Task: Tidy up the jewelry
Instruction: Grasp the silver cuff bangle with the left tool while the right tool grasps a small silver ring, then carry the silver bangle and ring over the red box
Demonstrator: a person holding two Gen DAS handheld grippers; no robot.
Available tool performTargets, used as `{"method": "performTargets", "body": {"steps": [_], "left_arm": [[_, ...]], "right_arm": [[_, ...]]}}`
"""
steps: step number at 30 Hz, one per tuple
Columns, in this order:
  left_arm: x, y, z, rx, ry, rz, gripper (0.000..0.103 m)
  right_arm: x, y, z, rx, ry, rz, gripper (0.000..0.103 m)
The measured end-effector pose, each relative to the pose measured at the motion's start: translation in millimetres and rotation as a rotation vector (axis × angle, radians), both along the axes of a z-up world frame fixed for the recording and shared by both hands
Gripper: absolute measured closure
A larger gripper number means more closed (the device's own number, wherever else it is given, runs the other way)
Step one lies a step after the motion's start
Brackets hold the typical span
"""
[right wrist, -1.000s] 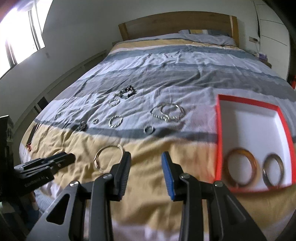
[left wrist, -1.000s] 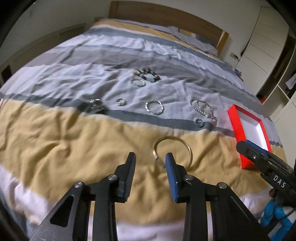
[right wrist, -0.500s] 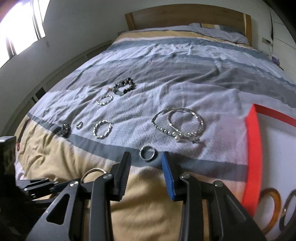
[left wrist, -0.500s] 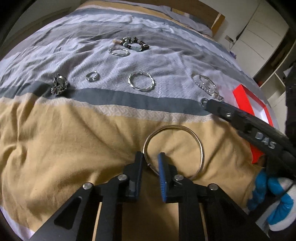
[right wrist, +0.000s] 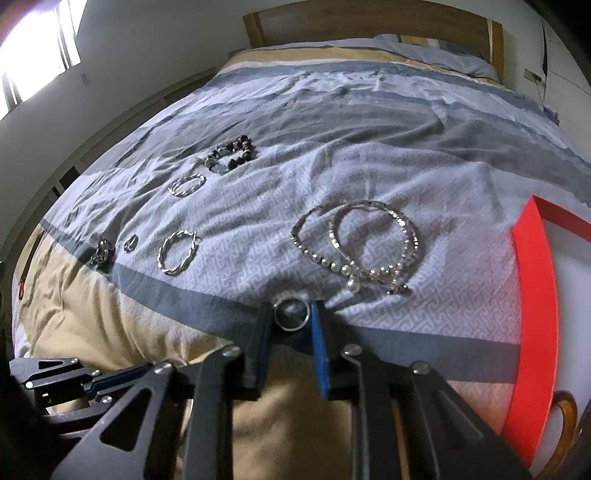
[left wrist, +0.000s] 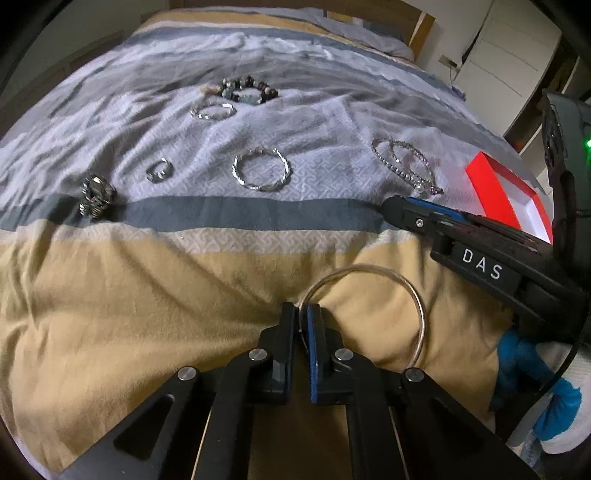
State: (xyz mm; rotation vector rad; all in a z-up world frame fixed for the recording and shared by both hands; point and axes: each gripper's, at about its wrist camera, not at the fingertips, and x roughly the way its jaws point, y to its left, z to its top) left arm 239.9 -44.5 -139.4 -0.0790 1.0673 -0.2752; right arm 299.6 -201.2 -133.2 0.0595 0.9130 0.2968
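Observation:
My left gripper (left wrist: 302, 314) is shut on the rim of a thin silver bangle (left wrist: 413, 295) that lies on the tan stripe of the bedspread. My right gripper (right wrist: 291, 314) has its jaws on both sides of a small silver ring (right wrist: 291, 313) on the dark grey stripe and looks shut on it; it also shows in the left wrist view (left wrist: 397, 210). A red box (right wrist: 535, 295) with a white inside stands to the right and holds an amber bangle (right wrist: 565, 410).
On the bedspread lie a pearl and chain bracelet pair (right wrist: 354, 243), a twisted silver bracelet (left wrist: 260, 173), a smaller twisted one (left wrist: 213, 110), a dark bead bracelet (left wrist: 247, 90), a small ring (left wrist: 159, 171) and a chunky silver piece (left wrist: 96, 195). Headboard (right wrist: 369, 18) at the far end.
My left gripper has closed on the bangle's rim. My right gripper has moved forward and down, and its jaws have closed in around the small ring.

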Motion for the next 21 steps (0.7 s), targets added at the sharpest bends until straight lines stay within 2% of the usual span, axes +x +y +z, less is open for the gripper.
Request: {"method": "performTargets", "body": {"steps": [6, 21], "left_arm": [[-12, 9, 17, 0.002, -0.045, 0.050, 0.098], [-60, 9, 75, 0.139, -0.145, 0.065, 0.098]], "right_arm": [[-19, -1, 17, 0.009, -0.028, 0.012, 0.084], [-96, -16, 86, 0.080, -0.126, -0.013, 0.084]]}}
